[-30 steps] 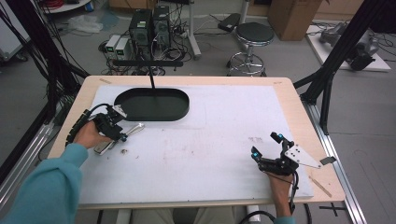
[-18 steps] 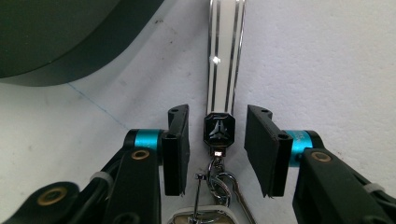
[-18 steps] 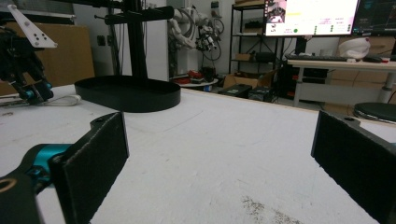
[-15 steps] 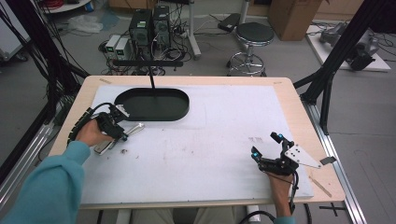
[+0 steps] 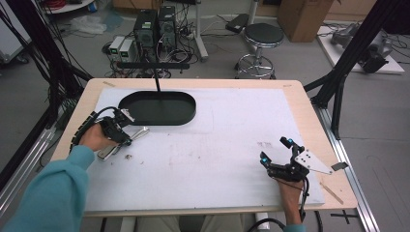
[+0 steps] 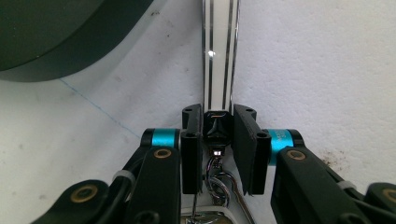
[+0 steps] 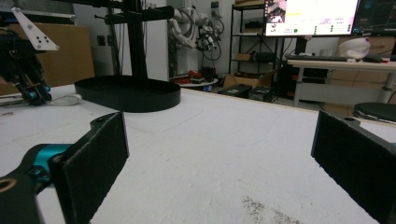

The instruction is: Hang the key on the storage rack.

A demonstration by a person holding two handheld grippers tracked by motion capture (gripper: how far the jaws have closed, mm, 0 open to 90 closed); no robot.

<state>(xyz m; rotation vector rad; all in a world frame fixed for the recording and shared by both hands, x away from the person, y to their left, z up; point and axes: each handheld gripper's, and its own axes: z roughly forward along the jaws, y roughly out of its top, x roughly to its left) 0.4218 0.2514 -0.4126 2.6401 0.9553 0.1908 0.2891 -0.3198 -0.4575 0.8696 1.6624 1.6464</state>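
Note:
A slim silver metal strip (image 6: 219,51) with dark stripes lies on the white tabletop just in front of the black oval tray (image 5: 157,107). It has a small dark end piece and wire rings. My left gripper (image 6: 217,140) points down at it. Its jaws have just been closing and now press on the dark end piece from both sides. In the high view the left gripper (image 5: 122,137) sits at the table's left, with the strip (image 5: 140,133) sticking out to its right. My right gripper (image 5: 274,150) rests near the front right, jaws wide apart and nothing between them (image 7: 219,163).
A black stand with a crossbar (image 5: 154,65) rises behind the tray (image 7: 126,93). The white sheet (image 5: 217,145) covers most of the wooden table. The left gripper (image 7: 32,93) appears far off in the right gripper view. A stool, computers and cables stand on the floor beyond.
The left gripper's jaws have drawn together onto the strip's end. Neither hand has shifted on the table.

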